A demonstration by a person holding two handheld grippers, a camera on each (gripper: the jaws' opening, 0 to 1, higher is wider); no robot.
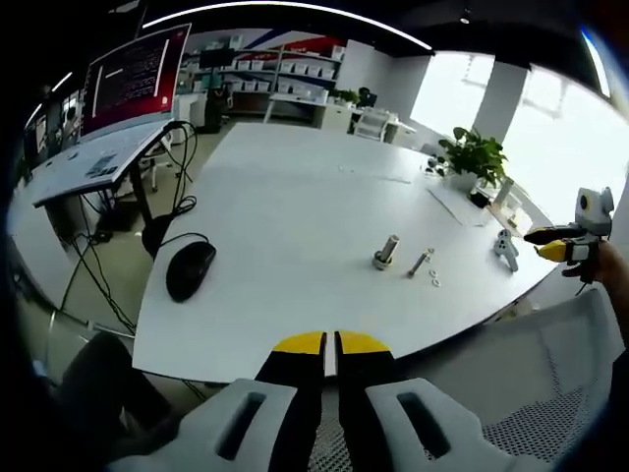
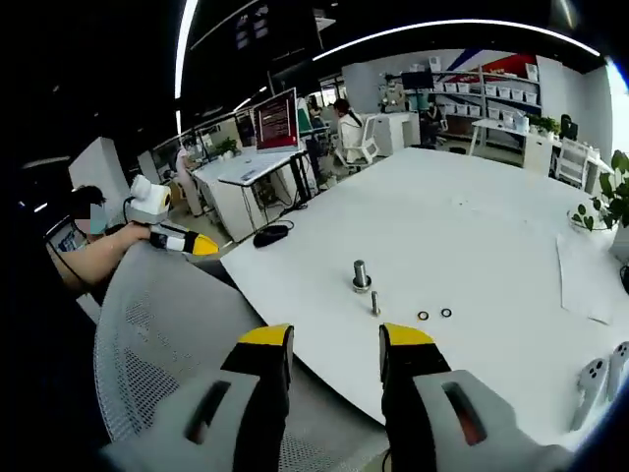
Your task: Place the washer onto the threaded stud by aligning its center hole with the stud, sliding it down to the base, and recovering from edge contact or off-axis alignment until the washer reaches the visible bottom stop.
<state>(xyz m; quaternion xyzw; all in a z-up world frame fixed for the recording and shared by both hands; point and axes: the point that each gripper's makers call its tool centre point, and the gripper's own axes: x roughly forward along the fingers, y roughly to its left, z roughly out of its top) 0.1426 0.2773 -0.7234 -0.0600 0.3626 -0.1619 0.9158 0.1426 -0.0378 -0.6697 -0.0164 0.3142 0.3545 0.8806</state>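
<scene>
The threaded stud stands upright on the white table. A loose bolt lies beside it. Two small washers rest flat on the table just past the bolt, seen as tiny rings in the left gripper view. My left gripper hangs off the table's near edge, jaws together and holding nothing. My right gripper is open and empty, short of the table edge. Each gripper also appears in the other's view: left, right.
A white mesh chair back lies between the grippers and the table. A black mouse, a white controller, paper sheets and a potted plant sit on the table. Desks with a monitor stand beyond.
</scene>
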